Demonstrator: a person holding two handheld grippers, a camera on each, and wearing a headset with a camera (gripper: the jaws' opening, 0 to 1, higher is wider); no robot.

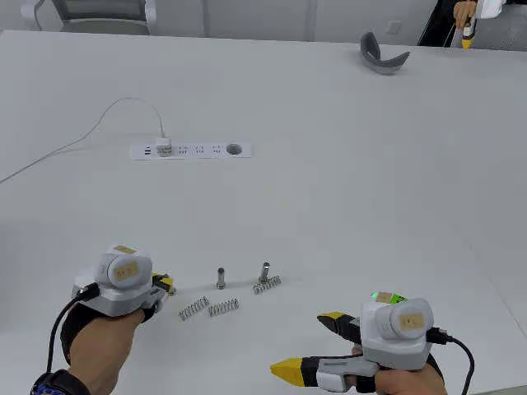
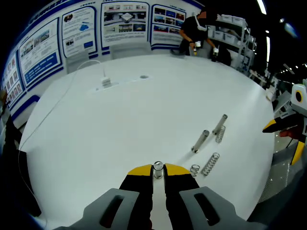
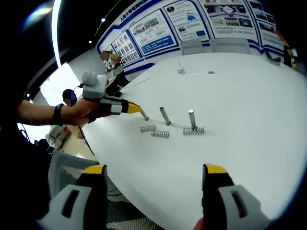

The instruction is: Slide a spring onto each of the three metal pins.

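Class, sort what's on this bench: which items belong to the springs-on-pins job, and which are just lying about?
Job: three springs; two standing pins; third pin in left hand-held gripper.
Lying about: power strip; white cable; grey curved piece at far edge.

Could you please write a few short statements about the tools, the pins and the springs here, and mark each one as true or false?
1. The left tool is shut on a metal pin. True.
2. The right tool holds a spring. False: it is open and empty.
3. Three springs lie on the table. True.
4. One of the two standing pins wears a spring. False: both are bare.
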